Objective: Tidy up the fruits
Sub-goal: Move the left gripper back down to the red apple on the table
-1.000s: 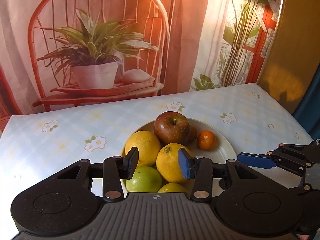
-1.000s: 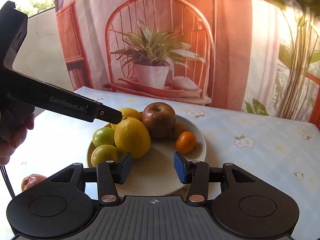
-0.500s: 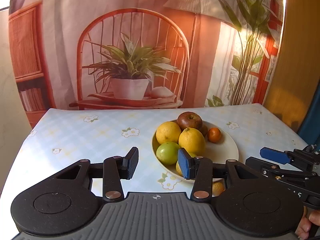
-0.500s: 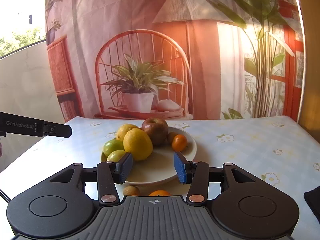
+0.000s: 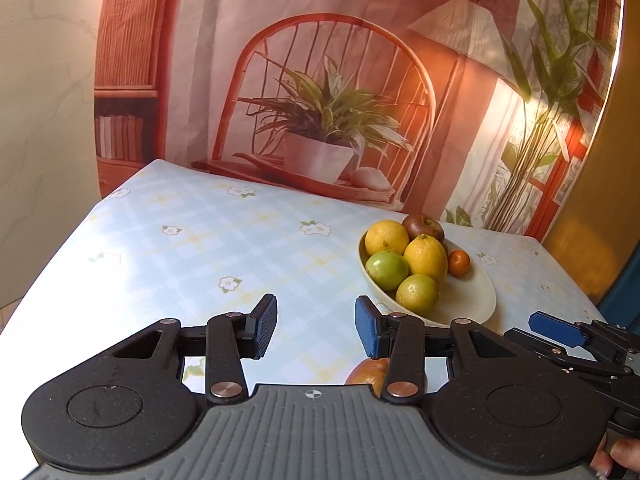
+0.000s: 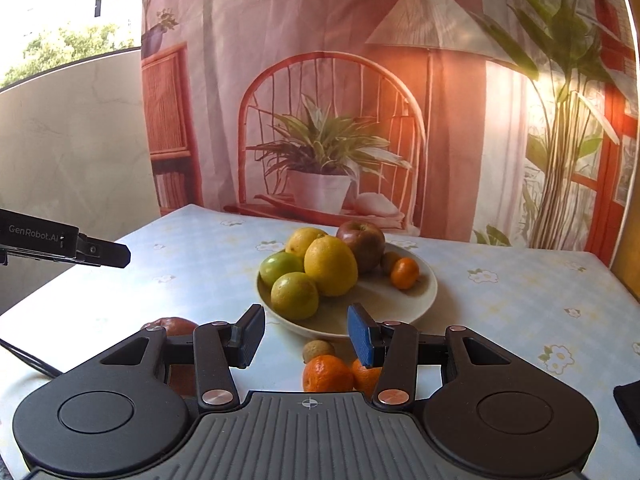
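Note:
A cream plate holds two lemons, two green fruits, a red apple, a mandarin and a small brown fruit. Loose on the table near me lie a kiwi, two oranges and a reddish fruit, which also shows in the left wrist view. My left gripper is open and empty, left of the plate. My right gripper is open and empty, above the loose kiwi and oranges.
The table has a pale blue checked cloth with flowers. A printed backdrop of chair, plant and lamp hangs behind its far edge. A grey wall stands on the left. A dark object sits at the right edge.
Both grippers have pulled back from the plate and risen; the left one has swung left. The loose fruits in front of the plate have come into view. Both stay open.

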{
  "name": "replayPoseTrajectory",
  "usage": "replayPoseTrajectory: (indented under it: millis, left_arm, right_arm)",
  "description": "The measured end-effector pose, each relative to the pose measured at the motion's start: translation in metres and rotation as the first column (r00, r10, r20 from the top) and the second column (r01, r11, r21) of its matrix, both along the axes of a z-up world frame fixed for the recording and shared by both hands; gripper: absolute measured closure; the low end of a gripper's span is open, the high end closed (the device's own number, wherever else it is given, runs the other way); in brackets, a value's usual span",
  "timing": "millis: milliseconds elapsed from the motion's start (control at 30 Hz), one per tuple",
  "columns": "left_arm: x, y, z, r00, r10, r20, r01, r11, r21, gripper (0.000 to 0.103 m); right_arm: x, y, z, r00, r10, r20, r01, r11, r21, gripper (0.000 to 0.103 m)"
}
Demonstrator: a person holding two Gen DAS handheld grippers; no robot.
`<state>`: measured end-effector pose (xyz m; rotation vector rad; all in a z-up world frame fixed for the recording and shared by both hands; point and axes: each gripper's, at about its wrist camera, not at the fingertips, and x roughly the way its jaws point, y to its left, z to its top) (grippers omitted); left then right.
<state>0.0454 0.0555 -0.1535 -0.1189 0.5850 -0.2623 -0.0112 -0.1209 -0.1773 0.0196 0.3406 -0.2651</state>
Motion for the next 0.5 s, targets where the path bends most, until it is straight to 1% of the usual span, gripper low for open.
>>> replayPoseTrajectory:
  millis: [33, 133, 167, 267, 367, 500]
  left_arm:
    - [-0.001, 0.002, -0.002, 1.000, 0.004, -0.006, -0.004, 1.000, -0.005, 0.057]
    - [0.002, 0.012, -0.009, 0.998, 0.008, -0.065, -0.013, 0.997, -0.079, 0.058]
    - [0.002, 0.014, -0.010, 0.997, 0.007, -0.074, -0.014, 0.996, -0.091, 0.058]
    - [0.002, 0.014, -0.012, 0.998, 0.001, -0.070, -0.007, 0.997, -0.079, 0.058]
    - [0.000, 0.013, -0.016, 0.997, -0.020, -0.080, 0.013, 0.996, -0.086, 0.058]
    - [-0.003, 0.004, -0.022, 0.996, -0.047, -0.082, 0.044, 0.998, -0.042, 0.058]
  right_arm:
    - [0.002, 0.003, -0.001, 1.000, 0.005, -0.012, -0.005, 1.000, -0.007, 0.060]
    - [0.008, 0.011, -0.001, 0.999, 0.025, -0.041, -0.027, 0.999, -0.031, 0.060]
    - [0.010, 0.014, -0.001, 0.998, 0.033, -0.046, -0.035, 0.999, -0.038, 0.060]
    - [0.017, 0.025, -0.003, 0.995, 0.068, -0.066, -0.072, 0.996, -0.060, 0.060]
    - [0.022, 0.035, -0.008, 0.990, 0.096, -0.100, -0.105, 0.991, -0.086, 0.060]
    - [0.026, 0.044, -0.014, 0.984, 0.112, -0.135, -0.127, 0.986, -0.105, 0.060]
